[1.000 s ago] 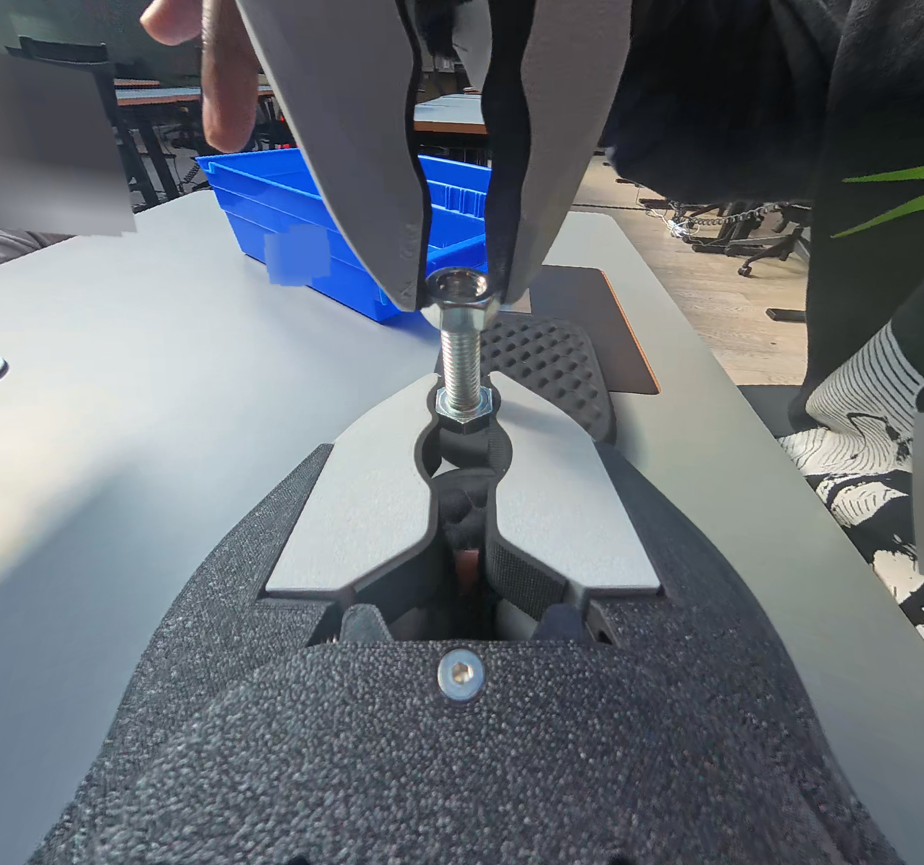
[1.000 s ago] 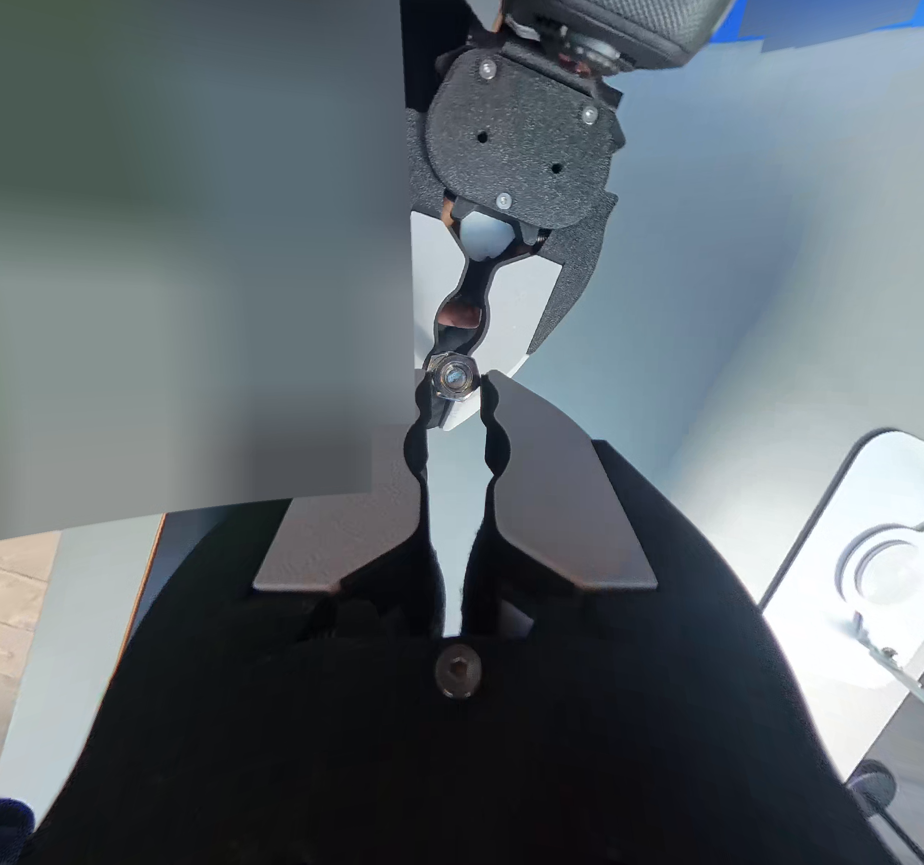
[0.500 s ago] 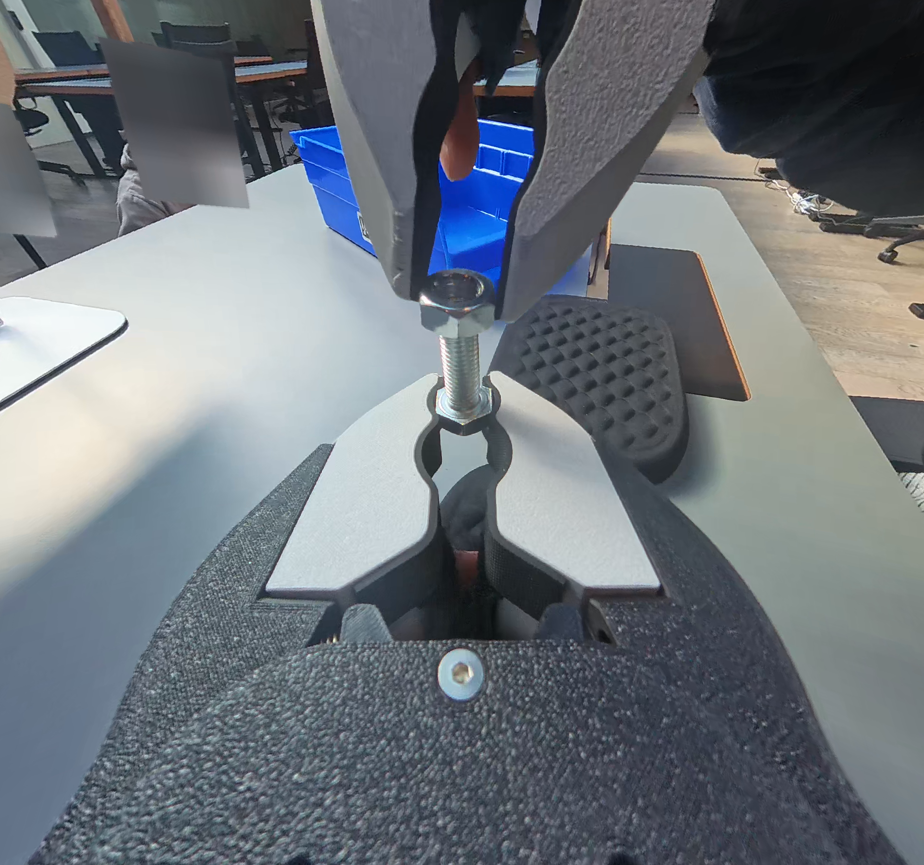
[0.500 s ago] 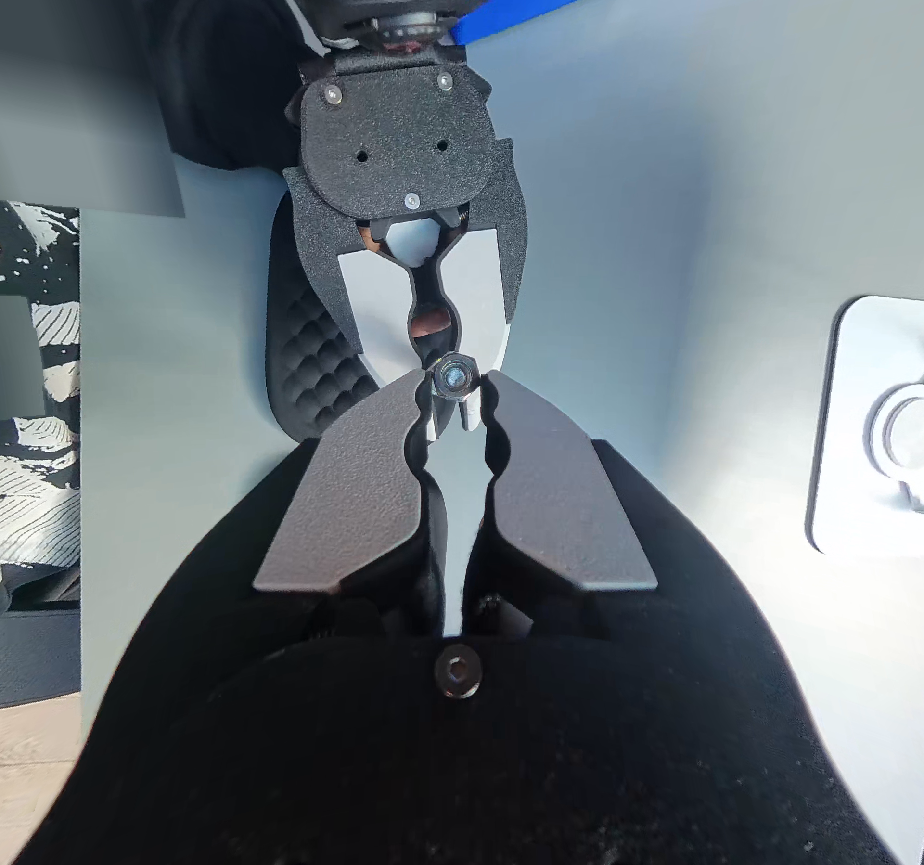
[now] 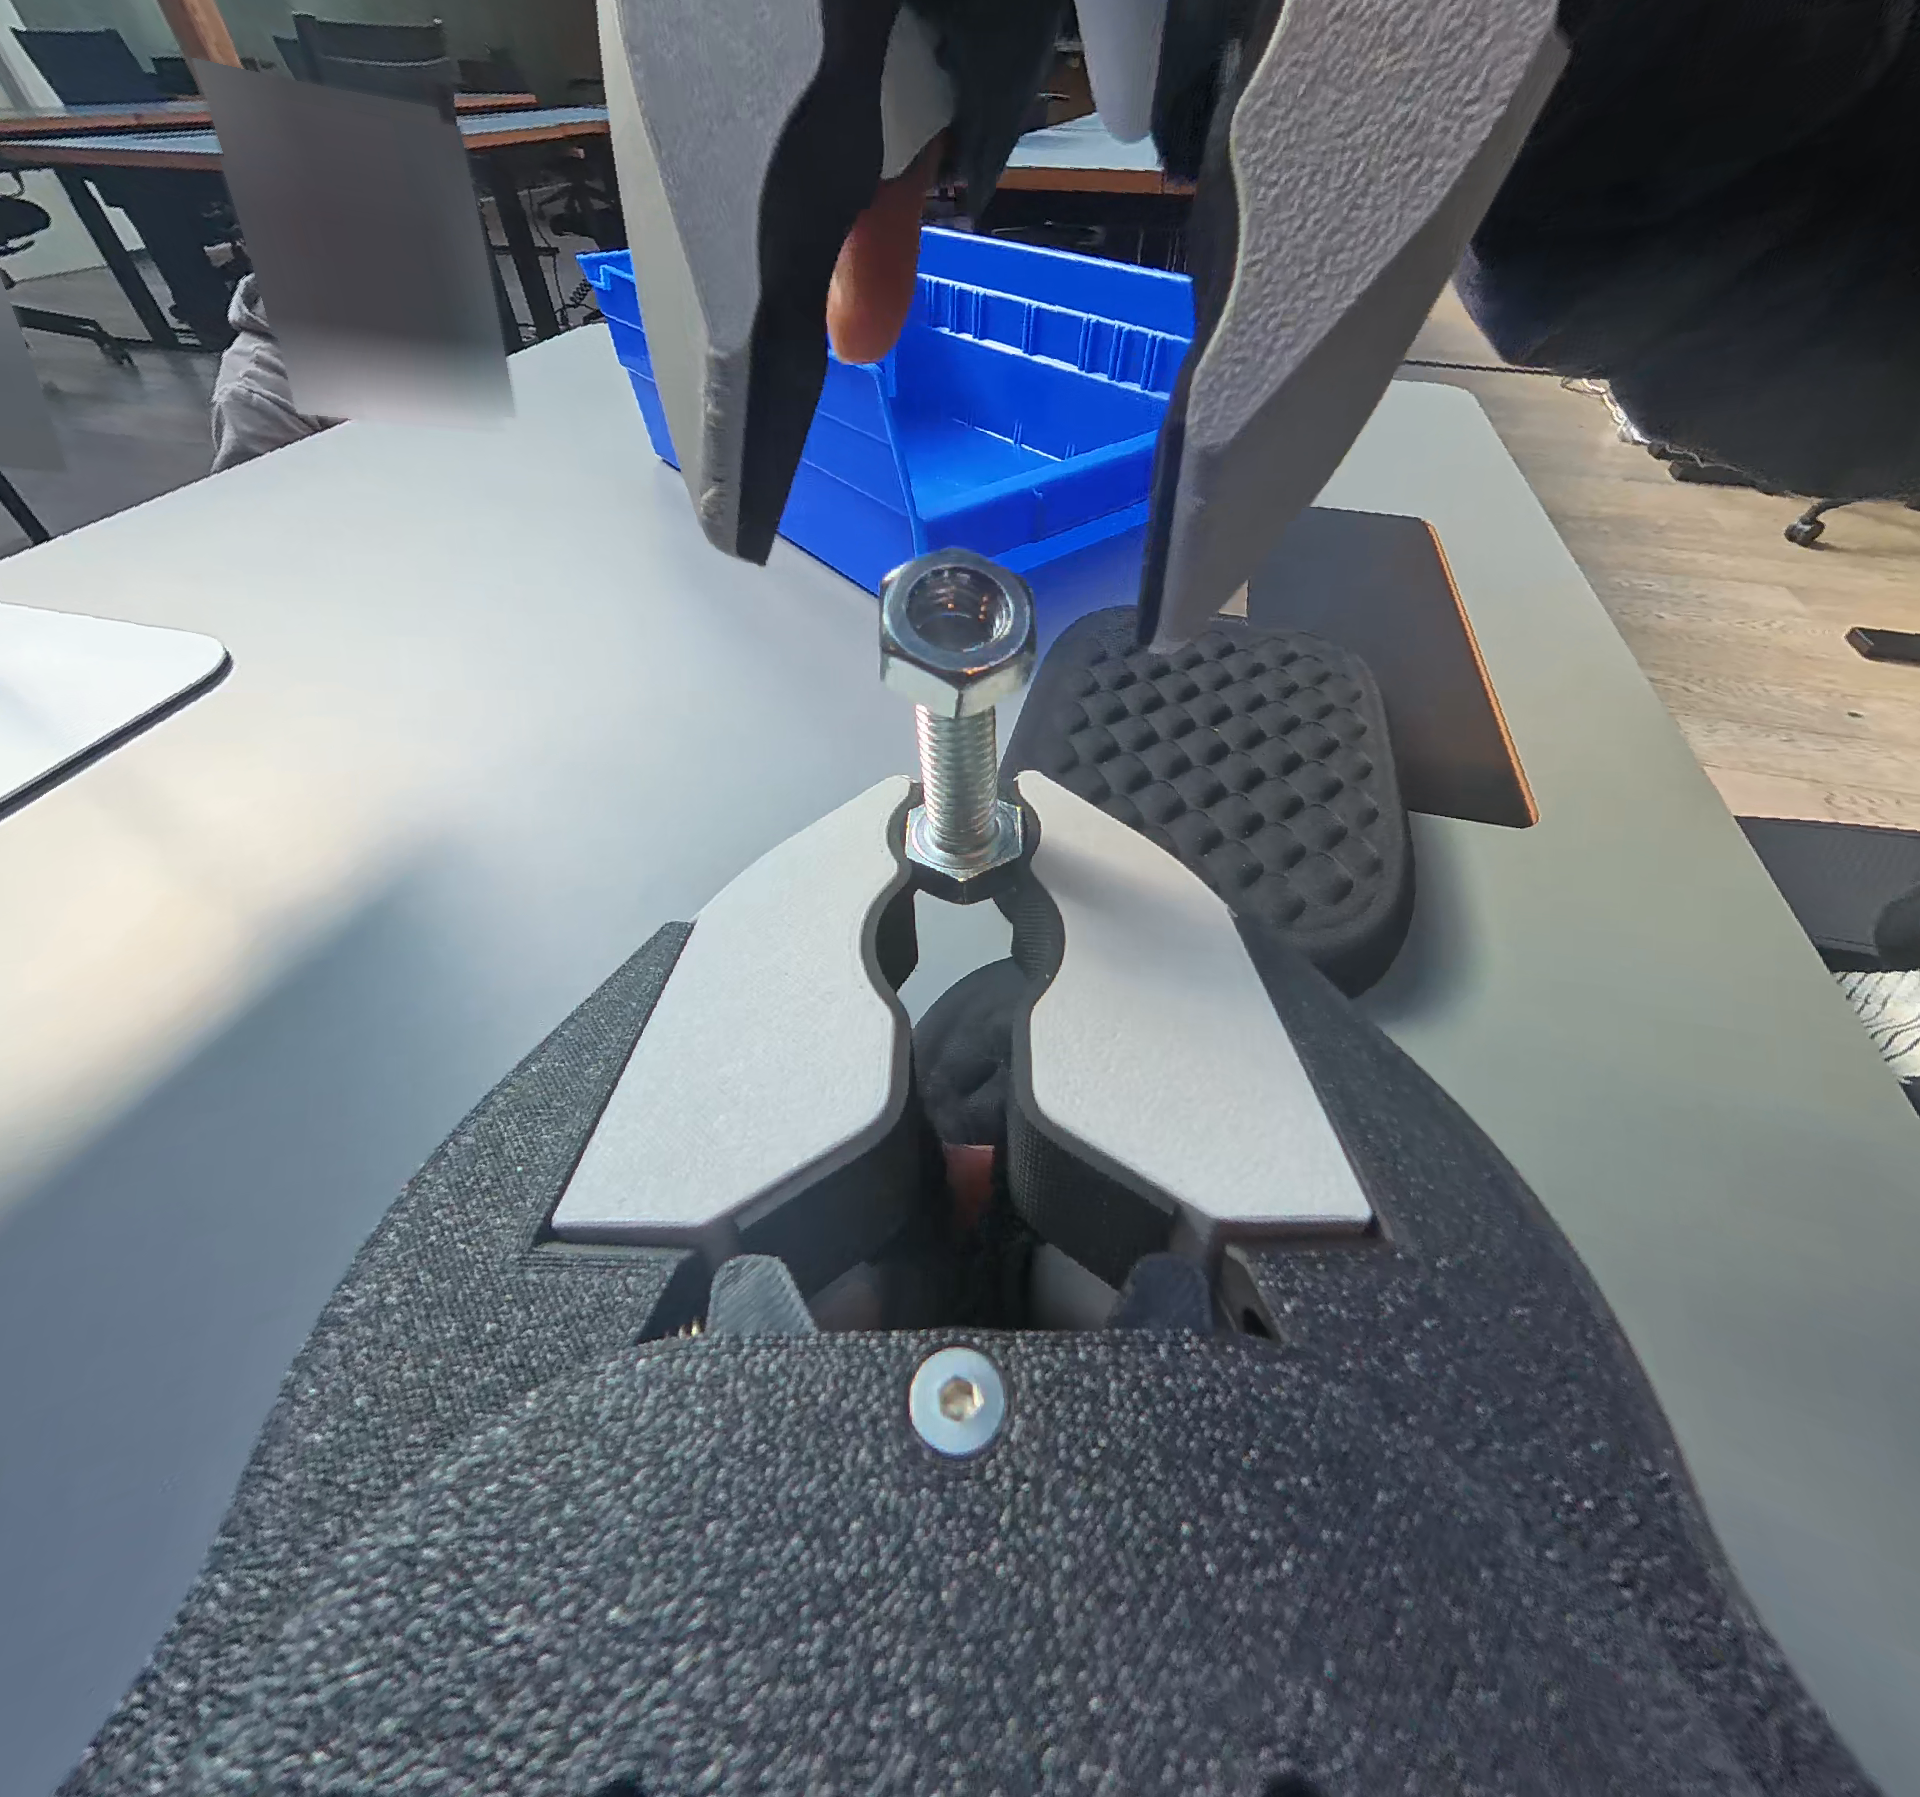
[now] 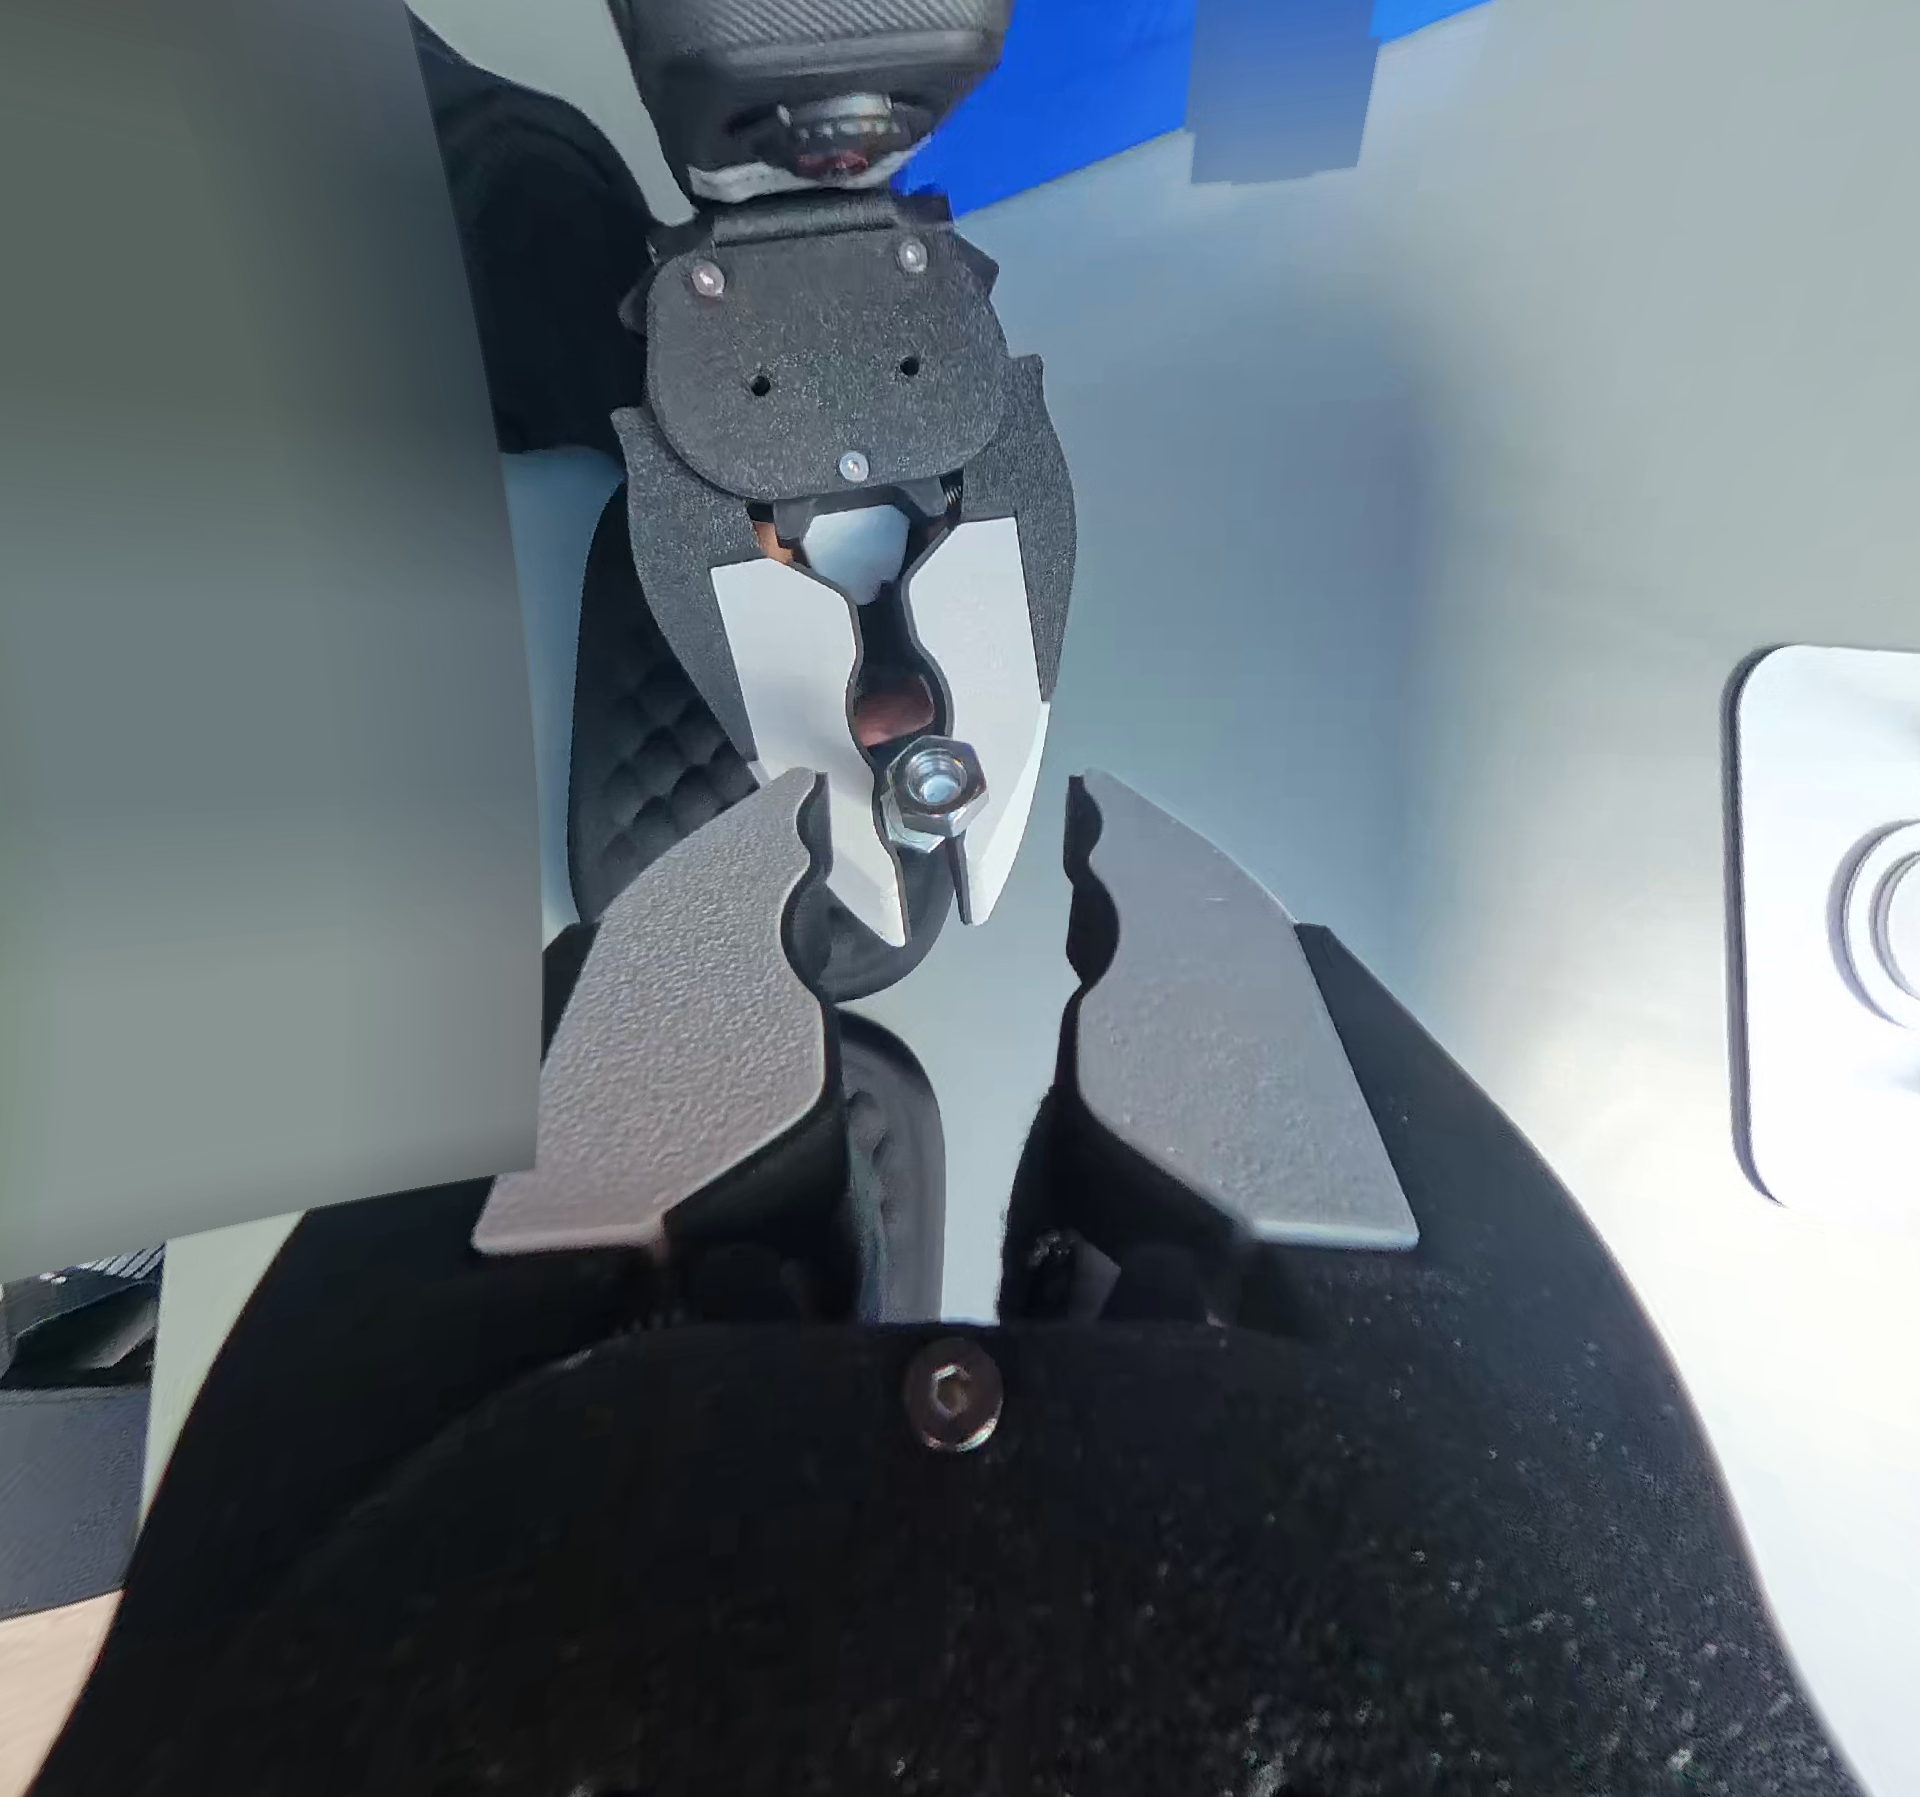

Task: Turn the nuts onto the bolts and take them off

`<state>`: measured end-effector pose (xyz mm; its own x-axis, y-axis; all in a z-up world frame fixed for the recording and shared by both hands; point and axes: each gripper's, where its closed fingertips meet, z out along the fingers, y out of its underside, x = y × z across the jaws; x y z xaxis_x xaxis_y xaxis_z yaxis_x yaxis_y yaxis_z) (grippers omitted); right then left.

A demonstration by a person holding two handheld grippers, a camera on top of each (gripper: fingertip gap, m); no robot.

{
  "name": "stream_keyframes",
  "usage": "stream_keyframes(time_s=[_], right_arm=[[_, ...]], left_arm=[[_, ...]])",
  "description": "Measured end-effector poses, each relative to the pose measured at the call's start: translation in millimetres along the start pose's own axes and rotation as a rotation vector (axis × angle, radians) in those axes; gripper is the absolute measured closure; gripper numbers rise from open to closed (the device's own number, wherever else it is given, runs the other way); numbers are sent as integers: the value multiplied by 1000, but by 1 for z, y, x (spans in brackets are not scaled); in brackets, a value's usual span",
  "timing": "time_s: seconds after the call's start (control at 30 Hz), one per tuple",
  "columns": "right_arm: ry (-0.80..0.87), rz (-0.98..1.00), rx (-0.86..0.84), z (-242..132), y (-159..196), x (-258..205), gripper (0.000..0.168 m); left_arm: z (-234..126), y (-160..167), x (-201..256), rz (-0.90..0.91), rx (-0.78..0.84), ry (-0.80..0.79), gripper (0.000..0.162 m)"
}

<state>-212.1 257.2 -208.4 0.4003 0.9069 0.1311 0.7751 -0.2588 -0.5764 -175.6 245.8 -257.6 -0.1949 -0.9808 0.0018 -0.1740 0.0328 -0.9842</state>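
- L gripper (image 5: 961, 848) is clamped on the bolt (image 5: 954, 771) at its head, down at the fingertips; shaft points up and away from it.
- Nut (image 5: 956, 641) sits at the free end of the bolt, threaded on only partway by the look of it; the bore looks hollow at the top, so prob. just a few threads engaged.
- R gripper (image 5: 951, 573) hangs just above the nut, fingers spread wide, one each side, touching nothing. R wrist view confirms: nut (image 6: 932, 797) lies ahead of the gap between the R fingertips (image 6: 940, 791), clear of both.
- Behind the bolt: blue bin (image 5: 987, 417) on the grey table (image 5: 416, 656). Black dimpled pad (image 5: 1226, 791) just R of the bolt. White plate (image 5: 94, 687) off to the L.
- Step in hand, my read: re-grip between turns. Can't tell from this alone whether the nut is going on or coming off.
- To do it well:
  - centre the R fingers over the nut so both pads land on opposite flats, not corners
  - come down square to the bolt axis; a tilted grip could cock the nut & jam the threads
  - close firmly before twisting, else the pads slip on the steel
  - keep the L grip tight & still so the bolt doesn't spin along
  - few threads engaged = nut may drop if bumped sideways; keep it over the table.
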Motion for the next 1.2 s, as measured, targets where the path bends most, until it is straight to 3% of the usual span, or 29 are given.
stream_keyframes(time_s=[0.1, 0.27, 0.37, 0.43, 0.73, 0.93, 1.2], right_arm=[[-4, -100, 99, 0, -12, -6, 136], [-10, -168, 39, 9, -7, -4, 135], [-24, -154, 42, 13, -4, -3, 149], [-26, -154, 71, 13, -4, -4, 151], [-44, -212, 362, 7, -13, -10, 151], [-102, -175, 269, 10, -1, -12, 151], [-262, -349, 184, 9, 8, -27, 151]], left_arm=[[0, 1, 1, -1, -4, 6, 149], [0, 0, 1, -3, 0, 10, 149], [0, 0, 1, -4, 2, 13, 149], [0, 0, 1, -3, 3, 15, 149], [-5, -6, 9, -3, 48, 87, 149], [0, 4, 9, 17, -27, 70, 149], [3, 10, 21, 75, -73, 121, 149]])
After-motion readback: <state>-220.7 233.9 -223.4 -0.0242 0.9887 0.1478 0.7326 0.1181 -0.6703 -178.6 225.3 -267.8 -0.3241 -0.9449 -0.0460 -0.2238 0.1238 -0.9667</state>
